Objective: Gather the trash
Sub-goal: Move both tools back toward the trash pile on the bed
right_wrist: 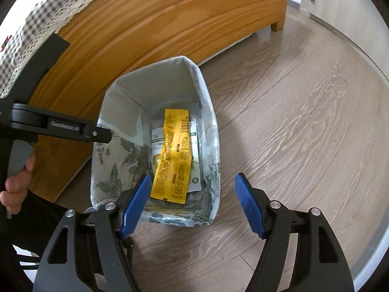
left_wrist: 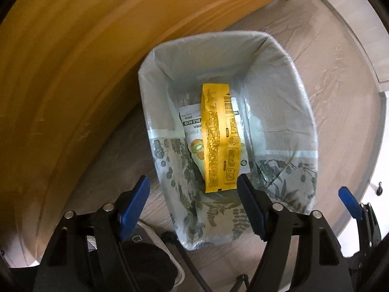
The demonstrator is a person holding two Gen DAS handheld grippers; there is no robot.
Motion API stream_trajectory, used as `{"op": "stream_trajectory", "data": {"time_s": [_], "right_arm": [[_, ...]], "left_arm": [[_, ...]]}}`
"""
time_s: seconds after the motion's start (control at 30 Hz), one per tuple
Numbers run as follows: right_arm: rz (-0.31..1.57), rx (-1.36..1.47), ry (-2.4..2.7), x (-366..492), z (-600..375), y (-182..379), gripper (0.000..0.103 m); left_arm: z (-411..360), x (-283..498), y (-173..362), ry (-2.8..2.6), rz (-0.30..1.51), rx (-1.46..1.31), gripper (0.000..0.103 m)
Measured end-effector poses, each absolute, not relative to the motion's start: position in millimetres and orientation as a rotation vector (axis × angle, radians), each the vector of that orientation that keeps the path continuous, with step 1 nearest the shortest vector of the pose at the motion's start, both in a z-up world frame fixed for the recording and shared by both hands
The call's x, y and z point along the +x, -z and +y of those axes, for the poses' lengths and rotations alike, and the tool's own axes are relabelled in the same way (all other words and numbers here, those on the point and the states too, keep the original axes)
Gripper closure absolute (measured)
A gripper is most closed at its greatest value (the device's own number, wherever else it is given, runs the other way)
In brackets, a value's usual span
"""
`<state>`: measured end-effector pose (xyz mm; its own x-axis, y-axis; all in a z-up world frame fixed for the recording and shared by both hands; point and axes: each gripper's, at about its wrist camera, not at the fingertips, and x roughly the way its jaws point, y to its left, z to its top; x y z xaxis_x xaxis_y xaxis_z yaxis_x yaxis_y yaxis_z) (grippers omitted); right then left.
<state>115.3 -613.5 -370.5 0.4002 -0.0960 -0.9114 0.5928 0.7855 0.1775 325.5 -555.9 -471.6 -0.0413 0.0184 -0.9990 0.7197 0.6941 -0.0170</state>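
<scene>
A curved, grained wooden bed frame fills the upper left; pale plank flooring is seen at right. At centre, a rectangular bin lined with thin leaf-printed plastic holds a glossy yellow wrapper laid over a white packet. The left gripper and right gripper are spread wide, grasping nothing.

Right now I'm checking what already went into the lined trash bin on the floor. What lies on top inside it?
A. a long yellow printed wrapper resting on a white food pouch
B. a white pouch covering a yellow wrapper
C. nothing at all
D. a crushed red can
A: the long yellow printed wrapper lies across the white food pouch at the bottom of the bin's plastic liner.
</scene>
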Motion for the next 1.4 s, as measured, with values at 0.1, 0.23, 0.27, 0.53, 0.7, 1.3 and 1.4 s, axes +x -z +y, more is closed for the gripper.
{"op": "stream_trajectory", "data": {"time_s": [0.1, 0.23, 0.27, 0.53, 0.7, 1.3, 1.4], "right_arm": [[1.084, 0.511, 0.467, 118, -612, 362, 0.034], [1.107, 0.474, 0.483, 125, -610, 349, 0.034], [1.112, 0.466, 0.489, 127, -610, 345, 0.034], [1.065, 0.361, 0.52, 157, -601, 275, 0.034], [0.962, 0.249, 0.491, 191, -574, 205, 0.031], [0.795, 0.146, 0.173, 366, -360, 100, 0.031], [0.815, 0.132, 0.159, 400, -328, 104, 0.031]], "left_arm": [[-551, 326, 454, 0.653, 1.499, 0.635, 0.028], [-542, 328, 423, 0.669, 1.462, 0.653, 0.028], [-539, 329, 415, 0.682, 1.449, 0.646, 0.028], [-486, 351, 275, 0.703, 1.166, 0.427, 0.028], [-413, 369, 200, 0.692, 0.981, 0.313, 0.021], [-93, 495, 118, 0.275, 0.758, -0.072, 0.017], [-47, 515, 130, 0.227, 0.791, -0.177, 0.017]]}}
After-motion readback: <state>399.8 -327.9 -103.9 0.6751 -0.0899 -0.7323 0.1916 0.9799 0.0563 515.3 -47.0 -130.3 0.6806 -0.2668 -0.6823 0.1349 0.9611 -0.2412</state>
